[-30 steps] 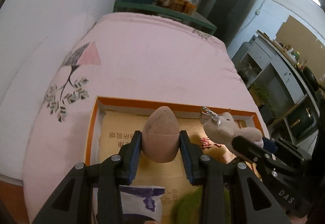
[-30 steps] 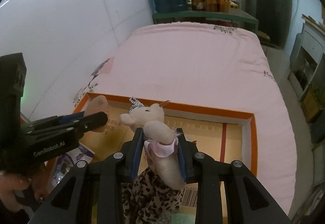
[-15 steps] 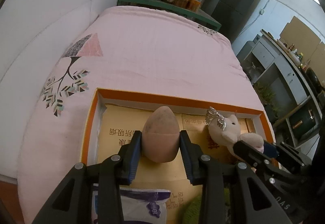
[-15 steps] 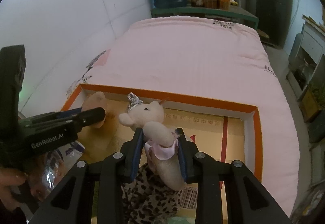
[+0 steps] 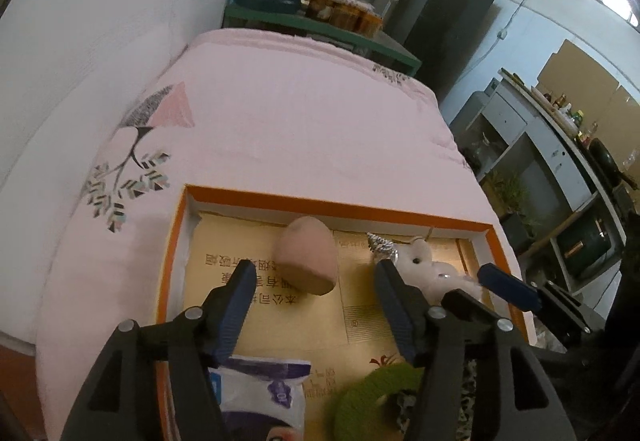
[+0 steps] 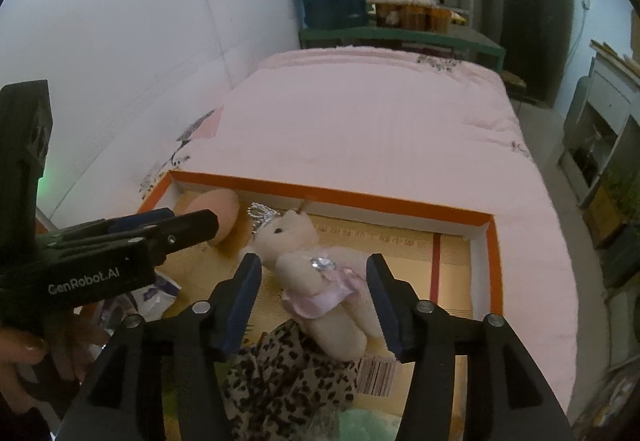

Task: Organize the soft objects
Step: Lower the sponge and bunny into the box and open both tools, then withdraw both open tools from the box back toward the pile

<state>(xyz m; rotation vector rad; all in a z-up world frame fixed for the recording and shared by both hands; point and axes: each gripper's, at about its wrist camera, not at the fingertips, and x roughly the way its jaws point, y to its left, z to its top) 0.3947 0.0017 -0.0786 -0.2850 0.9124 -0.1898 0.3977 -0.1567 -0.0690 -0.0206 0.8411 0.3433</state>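
An orange-rimmed cardboard box lies on a pink bed. A tan egg-shaped soft toy lies in the box near its far wall; it also shows in the right wrist view. My left gripper is open just behind it, not touching. A cream plush bear with a silver crown and pink skirt lies on the box floor. My right gripper is open around it. The bear also shows in the left wrist view.
A leopard-print cloth, a green knitted item and a purple-and-white packet lie at the near end of the box. The pink bed stretches ahead. A white wall is on the left, shelves and cabinets at the far end and right.
Both grippers opened. The egg toy and the bear dropped from the jaws onto the box floor. Both grippers moved forward over the box.
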